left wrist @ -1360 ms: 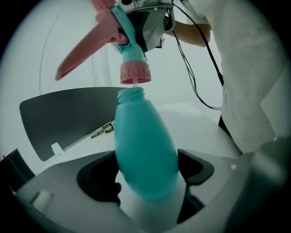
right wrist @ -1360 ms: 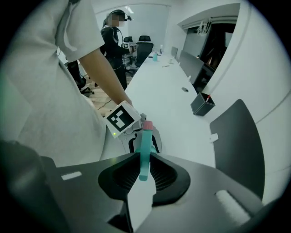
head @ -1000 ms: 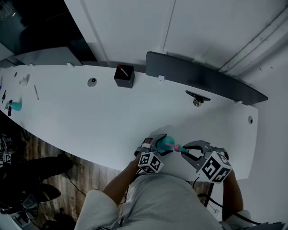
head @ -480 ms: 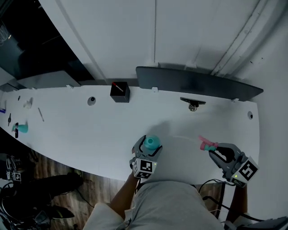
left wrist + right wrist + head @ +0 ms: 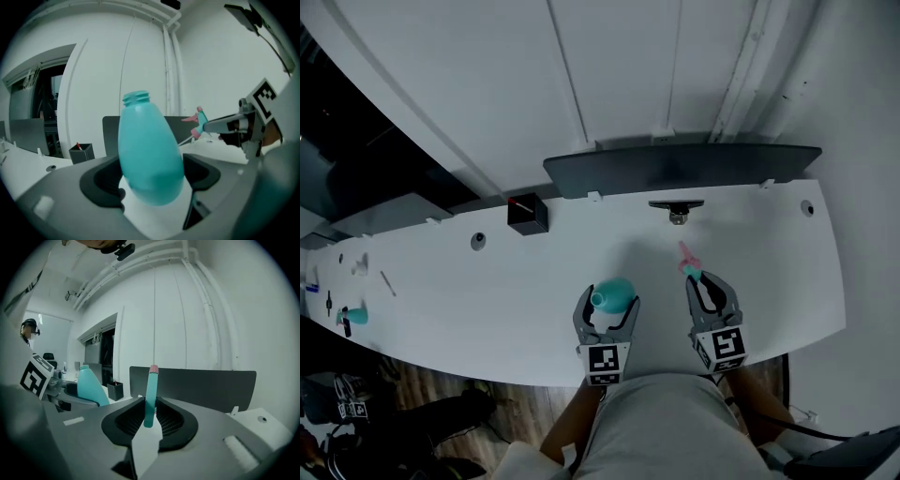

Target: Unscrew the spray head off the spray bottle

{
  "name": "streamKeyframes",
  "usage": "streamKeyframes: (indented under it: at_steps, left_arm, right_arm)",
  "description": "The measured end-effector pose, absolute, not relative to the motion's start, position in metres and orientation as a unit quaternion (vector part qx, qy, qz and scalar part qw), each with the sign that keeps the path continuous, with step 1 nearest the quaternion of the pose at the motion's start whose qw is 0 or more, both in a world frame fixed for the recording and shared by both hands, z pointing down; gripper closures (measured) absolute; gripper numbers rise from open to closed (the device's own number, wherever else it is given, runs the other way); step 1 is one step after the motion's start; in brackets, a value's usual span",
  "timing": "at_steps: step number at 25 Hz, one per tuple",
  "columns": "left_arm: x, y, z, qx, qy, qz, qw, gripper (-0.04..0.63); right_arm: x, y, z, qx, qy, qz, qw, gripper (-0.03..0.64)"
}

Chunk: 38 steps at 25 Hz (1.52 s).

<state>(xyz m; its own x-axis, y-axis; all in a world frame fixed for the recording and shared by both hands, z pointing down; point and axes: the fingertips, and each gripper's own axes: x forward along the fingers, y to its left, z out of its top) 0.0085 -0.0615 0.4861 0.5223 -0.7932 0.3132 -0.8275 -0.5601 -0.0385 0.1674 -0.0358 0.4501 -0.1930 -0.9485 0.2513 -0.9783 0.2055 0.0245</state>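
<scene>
My left gripper (image 5: 607,304) is shut on a teal spray bottle (image 5: 612,293) near the table's front edge. The bottle (image 5: 147,150) stands upright between the jaws, its threaded neck bare on top. My right gripper (image 5: 705,283) is just to its right and holds the teal and pink spray head (image 5: 686,261), which sticks out forward past the fingertips. In the right gripper view the spray head (image 5: 150,394) is pinched between the ribbed pads, and the jaws are closing on it. The bottle (image 5: 89,385) shows at that view's left, apart from the head.
The white table (image 5: 487,281) curves from left to right. A black box (image 5: 528,214) with a red-tipped pen stands at the back. Behind it is a dark grey panel (image 5: 675,167), with a black clamp (image 5: 676,207) below. Another small teal item (image 5: 354,316) lies far left.
A second ago the spray head met the bottle between both grippers. The right gripper then carried the head off to the right and has come back beside the left one.
</scene>
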Motion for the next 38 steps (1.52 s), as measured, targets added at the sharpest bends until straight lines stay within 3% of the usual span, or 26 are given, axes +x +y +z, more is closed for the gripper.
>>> streamKeyframes:
  at_steps: [10,28,38]
  left_arm:
    - [0.027,-0.061,0.465,0.870,-0.471,0.136,0.045,0.195]
    - [0.006,-0.036,0.463,0.877,-0.459,0.135,0.046,0.195]
    - [0.014,0.020,0.458,0.873,-0.468,0.135,0.037,0.195]
  right_arm:
    - [0.149,-0.035,0.431,0.626,-0.774,0.065,0.062,0.551]
    - [0.147,0.000,0.428,0.653,-0.749,0.064,0.091,0.549]
    - [0.158,0.047,0.425,0.651,-0.753,0.060,0.072,0.549]
